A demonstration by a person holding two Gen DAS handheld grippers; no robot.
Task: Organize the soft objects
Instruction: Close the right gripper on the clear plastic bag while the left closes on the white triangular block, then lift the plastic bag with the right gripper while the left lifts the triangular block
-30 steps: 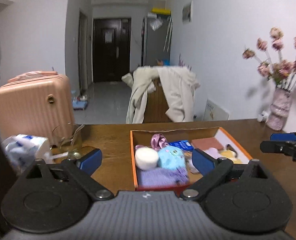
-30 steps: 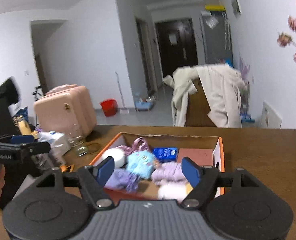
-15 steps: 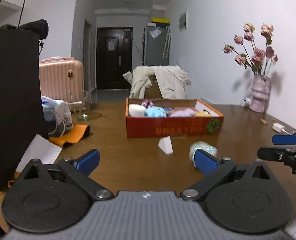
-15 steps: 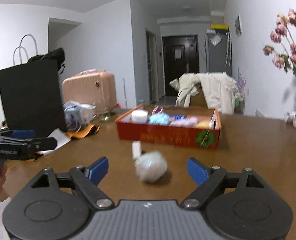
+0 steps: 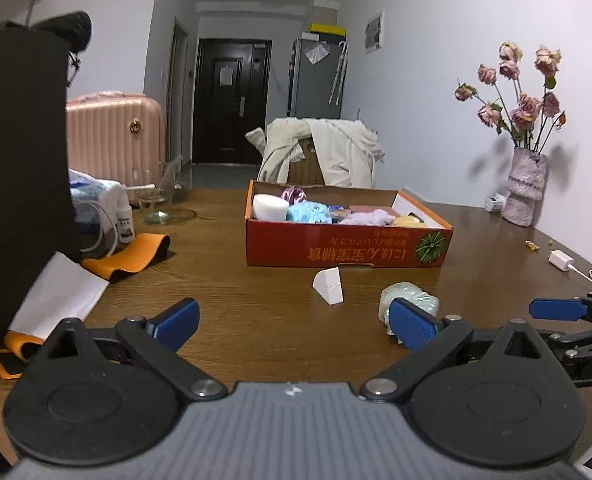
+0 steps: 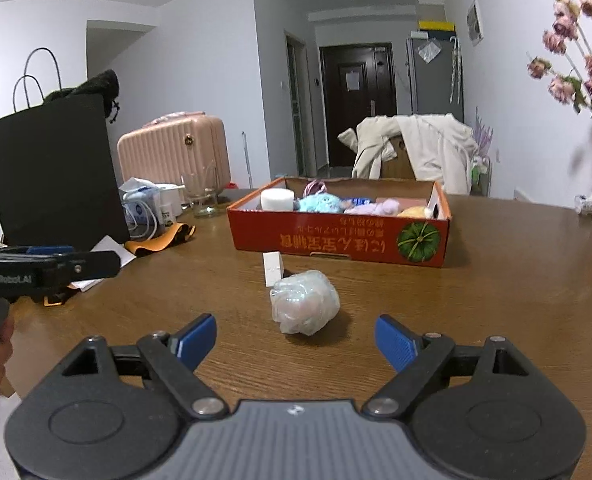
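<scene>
Bundle lies just beyond right gripper's spread fingers.

I count two grippers: the left gripper and the right gripper. On the wooden table I see one red cardboard box, one pale crumpled ball and one small white wedge in front of it. Inside the box I make out one white roll, one blue plush toy, one lilac cloth, one yellow soft piece and one purple scrunchie; there may be more I cannot separate. I also count one black paper bag, one pink suitcase, one glass, one vase of dried roses and one white charger
</scene>
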